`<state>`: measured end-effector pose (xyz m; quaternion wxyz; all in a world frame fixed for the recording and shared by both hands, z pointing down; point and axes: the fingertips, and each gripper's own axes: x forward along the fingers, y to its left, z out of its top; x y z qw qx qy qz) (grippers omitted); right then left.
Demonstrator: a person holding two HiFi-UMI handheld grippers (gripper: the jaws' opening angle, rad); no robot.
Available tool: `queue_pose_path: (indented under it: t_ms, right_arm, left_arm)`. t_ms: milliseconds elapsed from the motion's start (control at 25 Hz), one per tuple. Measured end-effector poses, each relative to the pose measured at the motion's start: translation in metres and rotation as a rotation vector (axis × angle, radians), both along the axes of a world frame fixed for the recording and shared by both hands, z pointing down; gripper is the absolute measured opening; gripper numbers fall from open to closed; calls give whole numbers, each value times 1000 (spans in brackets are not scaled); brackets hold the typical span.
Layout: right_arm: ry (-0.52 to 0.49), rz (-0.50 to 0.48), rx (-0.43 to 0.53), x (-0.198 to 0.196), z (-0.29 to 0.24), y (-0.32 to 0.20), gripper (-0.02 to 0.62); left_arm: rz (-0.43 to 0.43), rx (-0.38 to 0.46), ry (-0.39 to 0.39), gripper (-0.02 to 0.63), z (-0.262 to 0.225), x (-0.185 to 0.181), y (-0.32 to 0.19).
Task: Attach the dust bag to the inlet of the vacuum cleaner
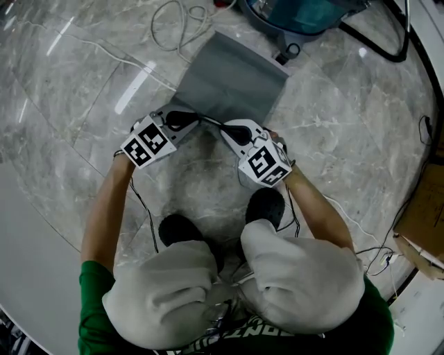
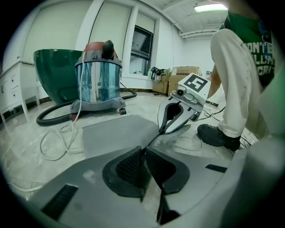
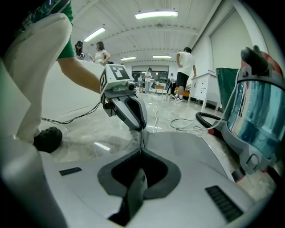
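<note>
Green shirt (image 1: pixel 92 312), pale trousers (image 1: pixel 166 295), black shoes (image 1: pixel 267 205).

Vacuum cleaner (image 1: pixel 300 14) is cut off by the top edge; the gripped edge of the dust bag (image 1: pixel 229 80) is hidden between jaws.

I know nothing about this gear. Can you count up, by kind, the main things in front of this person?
2 grippers: left gripper, right gripper, both shut on the bag's near edge
1 dust bag
1 vacuum cleaner
2 shoes
Total: 6
</note>
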<state>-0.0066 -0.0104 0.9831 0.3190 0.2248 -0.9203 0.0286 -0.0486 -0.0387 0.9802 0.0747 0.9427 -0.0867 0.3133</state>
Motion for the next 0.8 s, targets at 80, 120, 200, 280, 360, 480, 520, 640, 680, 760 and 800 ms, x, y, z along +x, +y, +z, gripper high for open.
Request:
queue_pose_path:
  t_ms: [80,120,200,280,360,480,520,640,680,760,800]
  right_arm:
    - [-21,16,-20,1,2,-2,15]
    - [-33,27,-33,2,3,-3,15]
    - [-53,55,-66,5,3,-3,15]
    - [-70,69,-89,7,2,-3,17]
    - [-75,58,-96,6,2,-1,17]
    - [-61,29,-92,5,4,3,20]
    - [-54,22,-90,4,5,4,20]
    - [-49,5,-95,4,6,5,21]
    - [-52,3,-98,4,6,5,23]
    - [-62,12,-108,5,7,4,23]
    - [-68,22,-115,6,7,4,23]
  left_arm:
    - [5,-6,-4,12,1,1,0]
    - [8,-9,-3,12,1,2,1]
    - [5,-15,4,12,1,4,2]
    - [8,-38,12,12,1,4,4]
    - [39,-79,5,12,2,2,9]
    - [87,-111,-20,12,5,0,17]
    - [96,-113,-27,12,6,1,18]
    - [123,-116,-51,12,8,1,21]
    - [131,-112,-58,12,9,2,22]
    - [135,-77,-71,12,11,4,22]
    - [132,-47,-81,12,13,4,21]
